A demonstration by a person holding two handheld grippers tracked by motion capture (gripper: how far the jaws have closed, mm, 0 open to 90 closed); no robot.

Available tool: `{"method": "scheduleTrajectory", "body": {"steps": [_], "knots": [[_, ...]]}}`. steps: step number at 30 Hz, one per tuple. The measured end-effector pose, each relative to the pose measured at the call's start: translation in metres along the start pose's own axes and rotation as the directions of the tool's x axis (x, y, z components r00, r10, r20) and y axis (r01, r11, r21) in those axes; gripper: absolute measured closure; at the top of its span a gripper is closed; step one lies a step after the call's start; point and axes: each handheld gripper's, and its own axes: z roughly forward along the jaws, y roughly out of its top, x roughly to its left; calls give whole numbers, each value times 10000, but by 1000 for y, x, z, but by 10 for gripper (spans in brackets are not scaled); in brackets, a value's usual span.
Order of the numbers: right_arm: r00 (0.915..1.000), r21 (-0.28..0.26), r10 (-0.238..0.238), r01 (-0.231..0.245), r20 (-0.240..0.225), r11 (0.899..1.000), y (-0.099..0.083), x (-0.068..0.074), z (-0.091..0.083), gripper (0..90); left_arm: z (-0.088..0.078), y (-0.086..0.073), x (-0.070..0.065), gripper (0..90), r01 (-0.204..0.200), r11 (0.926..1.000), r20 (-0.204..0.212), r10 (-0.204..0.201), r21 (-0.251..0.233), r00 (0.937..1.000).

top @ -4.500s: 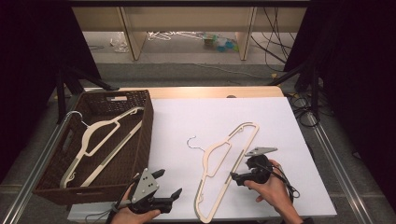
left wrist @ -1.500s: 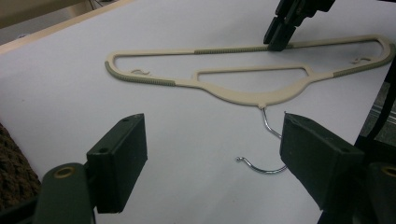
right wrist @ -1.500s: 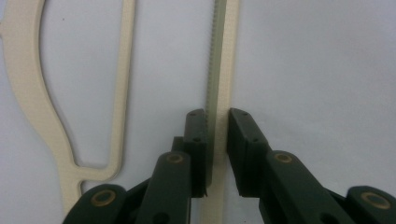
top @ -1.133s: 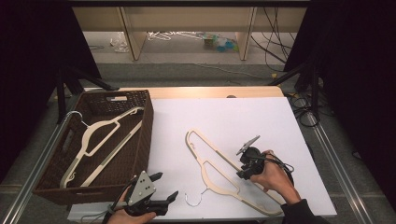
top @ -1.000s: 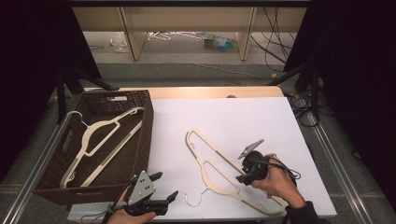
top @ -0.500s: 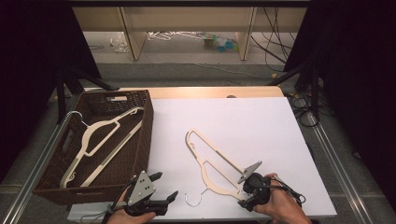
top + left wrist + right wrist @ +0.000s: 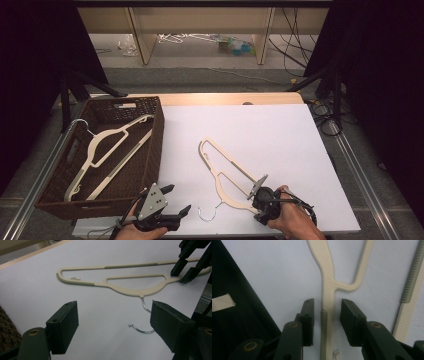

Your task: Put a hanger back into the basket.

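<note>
Work in hand: the right hand-held gripper [image 7: 259, 196] straddles the near arm of the cream plastic hanger [image 7: 227, 172], which lies flat on the white surface [image 7: 280, 135] near its front edge, metal hook [image 7: 207, 214] pointing toward the person.
Right hand-held gripper state: its jaws have just been closing, with the hanger's arm between them; in the right gripper view a gap shows on both sides of the arm [image 7: 328, 302], so nothing is grasped yet.
Left hand-held gripper state: the left hand-held gripper [image 7: 177, 200] is released, jaws wide apart, resting at the front edge just beside the wicker basket [image 7: 155, 150], nothing between its pads [image 7: 62, 327].
Risk, slip: the arm is thin and lies flush on the surface; the pads may close above it and skate off, or pinch only the ribbed grey strip [image 7: 323, 330].
Risk, swing: a grip this far out on one arm would likely let the hanger tip and pivot when lifted, the hook dragging.
Risk, snag: carried to the basket, it could catch on the rim or on the second hanger [image 7: 107, 150] already lying inside.
Surface: white sheet over a pale wooden top, basket at its left.
Room: dark curtains on both sides, cables on the floor, pale wooden furniture legs and scattered clutter behind.
</note>
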Motion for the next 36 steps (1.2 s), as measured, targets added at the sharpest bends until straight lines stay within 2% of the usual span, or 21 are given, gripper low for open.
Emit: {"method": "scheduleTrajectory", "body": {"steps": [2,4,6,10,12,18,19,22,24,26,27,31,34,36], "knots": [[10000,179,17,-17,-13,9998,2,0,0,663,0,0,0,227,-163,9999,4,163,22,9999],[10000,312,-65,65,-20,9995,4,0,0,680,0,0,-1,227,-30,10000,27,30,-28,10000],[10000,426,-80,79,11,9991,6,0,0,696,1,0,0,227,-159,9999,2,159,-42,9999],[9999,465,-152,155,-82,9988,7,-1,1,747,1,0,0,228,-17,10000,-17,17,-58,10000],[9999,499,-61,65,-97,9987,7,-2,0,780,1,-1,1,228,-180,9998,29,180,-74,9998],[9993,292,-263,271,-247,9992,4,-4,0,790,1,-1,0,230,-122,9999,22,122,-79,9999],[9994,152,-281,285,-210,9995,3,-4,0,791,1,-1,-1,230,60,9999,17,-60,-87,10000],[9991,43,-275,276,-337,9996,1,-5,-1,793,1,0,1,230,-233,9997,-61,233,-2,9997],[9986,-72,-333,330,-419,9994,0,-7,-2,796,2,-1,0,231,-105,9999,-51,105,0,9999],[9980,-207,-339,329,-541,9992,-2,-9,-2,797,4,-1,0,231,-248,9997,29,248,-14,9997],[9977,-230,-347,334,-575,9992,-2,-10,-3,797,4,-1,-1,231,-91,10000,15,91,5,10000],[9962,-469,-450,416,-748,9980,-3,-12,-10,799,14,1,0,231,-316,9994,-31,316,125,9995],[9962,-497,-426,388,-766,9980,-3,-12,-13,799,24,5,0,234,-735,9968,25,734,327,9973],[9959,-525,-500,462,-749,9976,-3,-13,-15,799,33,8,-1,243,-928,9953,112,925,286,9956]]}}
